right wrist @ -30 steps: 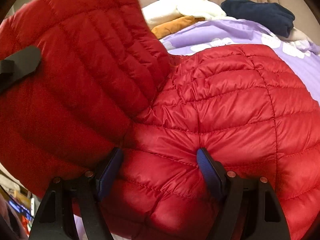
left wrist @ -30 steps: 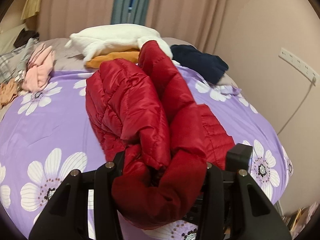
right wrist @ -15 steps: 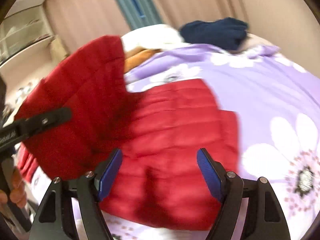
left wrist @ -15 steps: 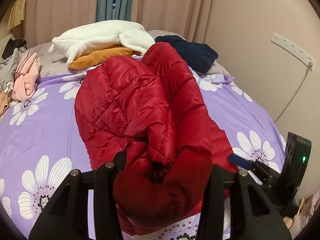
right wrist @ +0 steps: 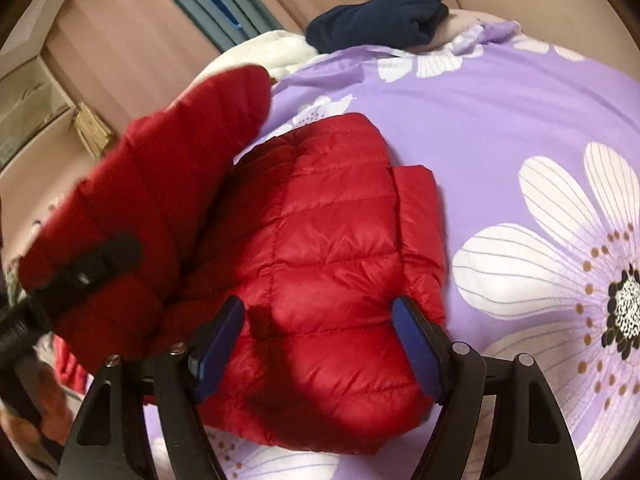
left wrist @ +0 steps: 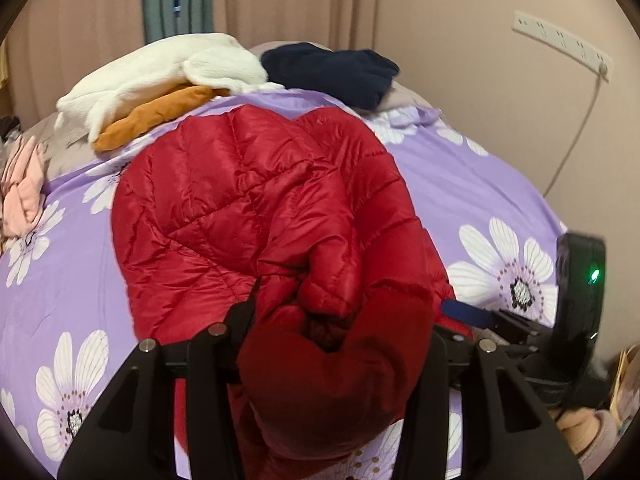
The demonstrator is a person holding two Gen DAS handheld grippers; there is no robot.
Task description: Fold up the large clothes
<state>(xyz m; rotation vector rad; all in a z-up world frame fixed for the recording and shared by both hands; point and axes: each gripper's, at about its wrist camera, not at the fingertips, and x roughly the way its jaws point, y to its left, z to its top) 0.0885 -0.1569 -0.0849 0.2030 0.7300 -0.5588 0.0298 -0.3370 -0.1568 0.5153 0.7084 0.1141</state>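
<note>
Left gripper [left wrist: 340, 344] is clamped on a bunched sleeve/cuff of the jacket [left wrist: 256, 208], held up off the bed [left wrist: 480, 184]. Right gripper [right wrist: 316, 344] has jaws spread, gripping nothing, poised over the jacket's near edge. Jacket body lies mid-bed, long axis running near to far; lifted part sits left of the flat part, so I'd guess the fold goes left to right, led by the left gripper.

Right gripper [right wrist: 318, 344] jaws spread, hovering over red puffer jacket [right wrist: 340, 264] at frame centre on purple floral bedspread [right wrist: 500, 128]. Left gripper [right wrist: 86, 272] at left clamps a raised jacket fold. Navy garment [right wrist: 380, 12] at top.
</note>
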